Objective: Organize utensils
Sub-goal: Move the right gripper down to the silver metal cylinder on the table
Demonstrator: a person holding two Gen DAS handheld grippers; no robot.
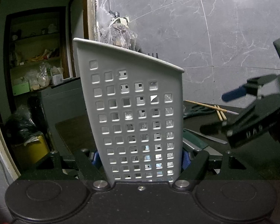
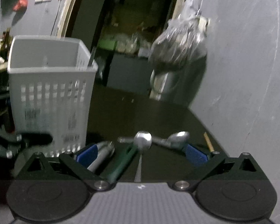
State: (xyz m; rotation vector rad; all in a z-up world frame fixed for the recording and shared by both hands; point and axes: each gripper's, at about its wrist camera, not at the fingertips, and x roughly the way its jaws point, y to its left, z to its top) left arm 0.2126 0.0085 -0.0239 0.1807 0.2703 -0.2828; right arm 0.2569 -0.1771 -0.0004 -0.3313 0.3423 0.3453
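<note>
Wall: grey marble-look tiles (image 1: 224,37) behind everything, with a doorway (image 1: 37,56) to a cluttered shelf room at the left of the left wrist view.
Surface: dark top (image 2: 158,115) carrying the basket and the loose utensils.
Basket: tall white plastic holder (image 1: 136,112) with rows of square holes and a slanted rim, standing upright on the surface; in the right wrist view it stands left of the loose cutlery.
Plastic bag: crumpled clear bag (image 1: 117,31) hanging on the wall behind the basket.
Left gripper: its (image 1: 140,158) blue-padded fingers (image 1: 185,158) are clamped on the two sides of the basket low down, holding it upright.
Right gripper: it (image 2: 140,153) hangs low over the surface with its fingers (image 2: 196,155) spread wide; nothing is pinched between them. The picture is motion-blurred.
Spoons: one spoon (image 2: 142,140) lies on the surface between the spread fingers, bowl away from the camera, handle running back toward it; a second spoon (image 2: 178,139) lies just beside the right finger; another metal piece (image 2: 102,153) lies by the left finger, too blurred to name.
Green handle: a dark green handled tool (image 2: 121,160) lies between that piece and the middle spoon.
Scissors: dark pair (image 1: 197,111) on the surface right of the basket.
Chopsticks: wooden sticks (image 1: 214,109) lying just beside and across the scissors.
</note>
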